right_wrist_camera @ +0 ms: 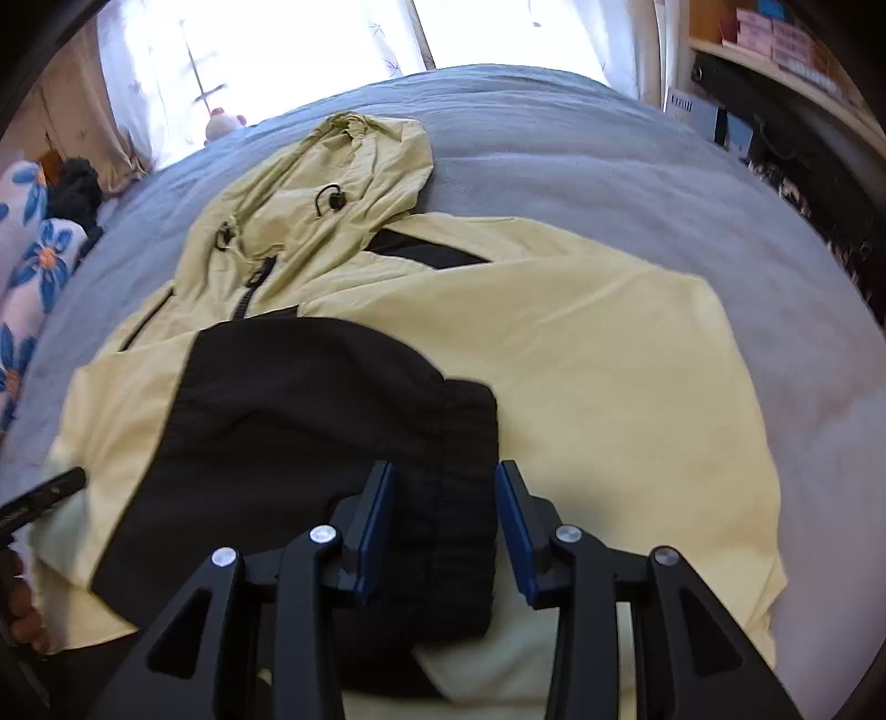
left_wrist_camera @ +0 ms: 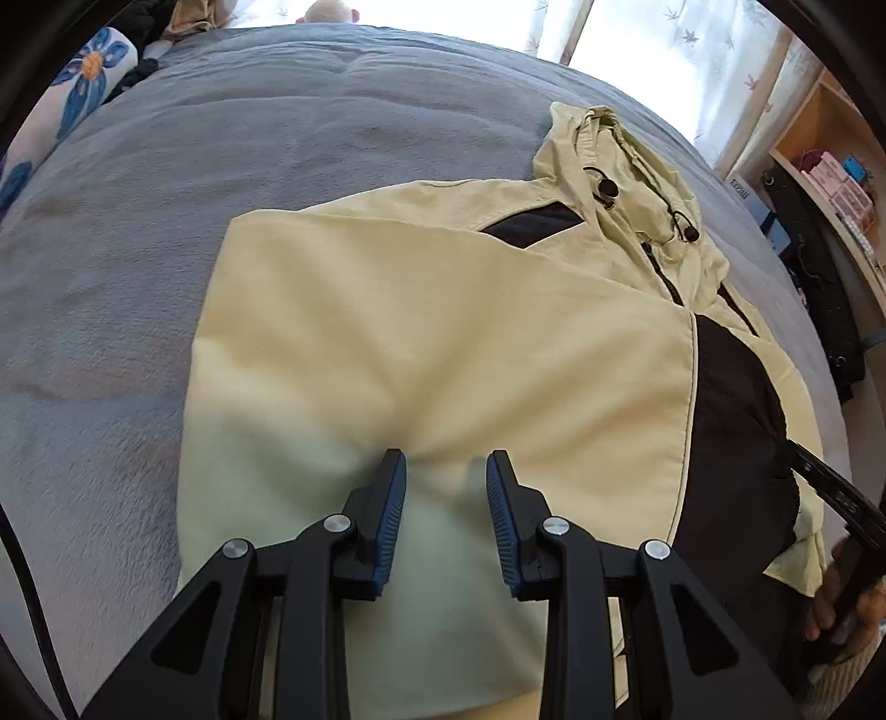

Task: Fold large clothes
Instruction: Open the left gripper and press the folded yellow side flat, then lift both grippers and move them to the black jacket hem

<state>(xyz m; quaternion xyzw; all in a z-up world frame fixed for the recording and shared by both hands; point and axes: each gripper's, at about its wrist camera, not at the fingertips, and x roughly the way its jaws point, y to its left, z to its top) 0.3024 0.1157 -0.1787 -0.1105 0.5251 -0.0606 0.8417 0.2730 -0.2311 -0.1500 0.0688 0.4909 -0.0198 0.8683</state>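
A pale yellow hooded windbreaker jacket with black panels lies flat, front up, on a grey fleece bed cover. Its long axis runs from the hem, nearest both cameras, up to the hood at the far end.

The left hand-held gripper hangs over the yellow sleeve folded across the body, jaws partly open, nothing between the blue pads; whether the tips touch the cloth I cannot tell.

The right hand-held gripper sits over the black sleeve end and cuff laid across the chest. The cuff lies between the partly open jaws, pads apart from it, so nothing is gripped.

Both sleeves look folded in already. Likely next is the hem-to-hood fold, so each gripper needs the near hem edge, which lies below the fingers and mostly hidden.

Around the bed: bright curtained window beyond the hood, blue flower-print bedding to the left, wooden shelf with pink boxes on the right.
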